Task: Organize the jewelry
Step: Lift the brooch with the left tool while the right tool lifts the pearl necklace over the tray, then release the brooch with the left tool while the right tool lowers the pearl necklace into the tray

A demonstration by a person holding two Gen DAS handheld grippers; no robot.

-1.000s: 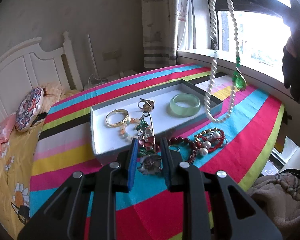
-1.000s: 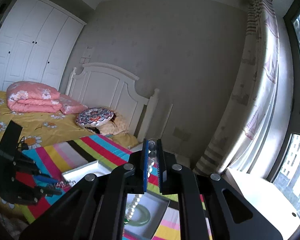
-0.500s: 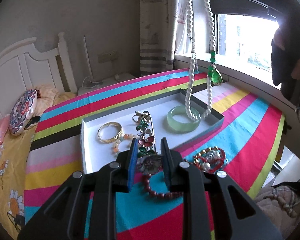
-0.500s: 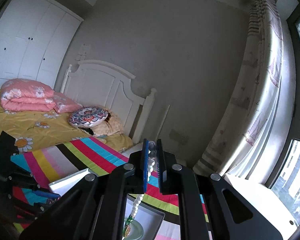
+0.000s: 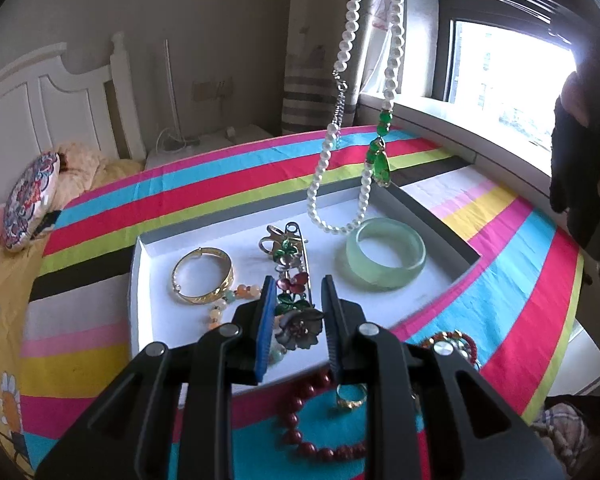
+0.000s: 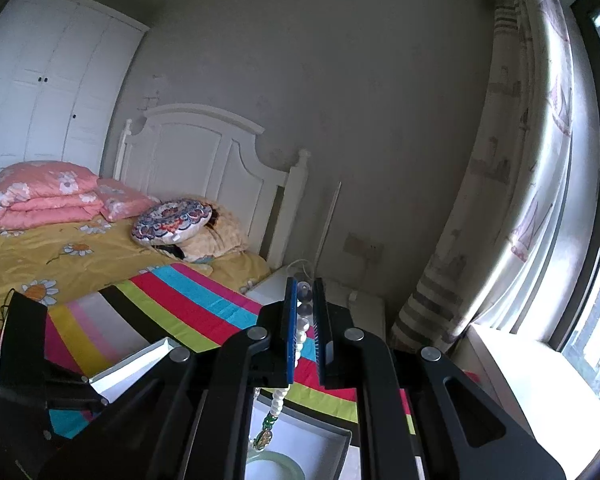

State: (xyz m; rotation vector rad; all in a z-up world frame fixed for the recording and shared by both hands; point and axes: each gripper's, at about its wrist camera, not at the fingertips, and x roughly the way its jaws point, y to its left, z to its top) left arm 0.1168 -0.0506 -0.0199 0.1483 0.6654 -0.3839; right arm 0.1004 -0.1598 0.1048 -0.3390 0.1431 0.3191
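Note:
A shallow white tray (image 5: pixel 140 280) lies on the striped cloth and holds a gold bangle (image 5: pixel 202 276), a jade bangle (image 5: pixel 386 254), a small ring ornament (image 5: pixel 270 240) and a beaded strand. My left gripper (image 5: pixel 296 308) is shut on a flower brooch (image 5: pixel 298 326), held over the tray's near edge. My right gripper (image 6: pixel 302 314) is shut on a white pearl necklace (image 5: pixel 350 20) with a green pendant (image 5: pixel 381 164). The necklace hangs over the tray's far right part, with its loop just above the jade bangle.
Outside the tray near me lie a red bead bracelet (image 5: pixel 300 420), a gold ring (image 5: pixel 352 396) and a pile of red bracelets (image 5: pixel 456 344). A bed (image 6: pixel 60 248) stands to the left, a window sill (image 5: pixel 480 136) to the right.
My right gripper has carried the pearl necklace left from beside the tray to over it. My left gripper has moved forward with the brooch, from the cloth to above the tray's near edge.

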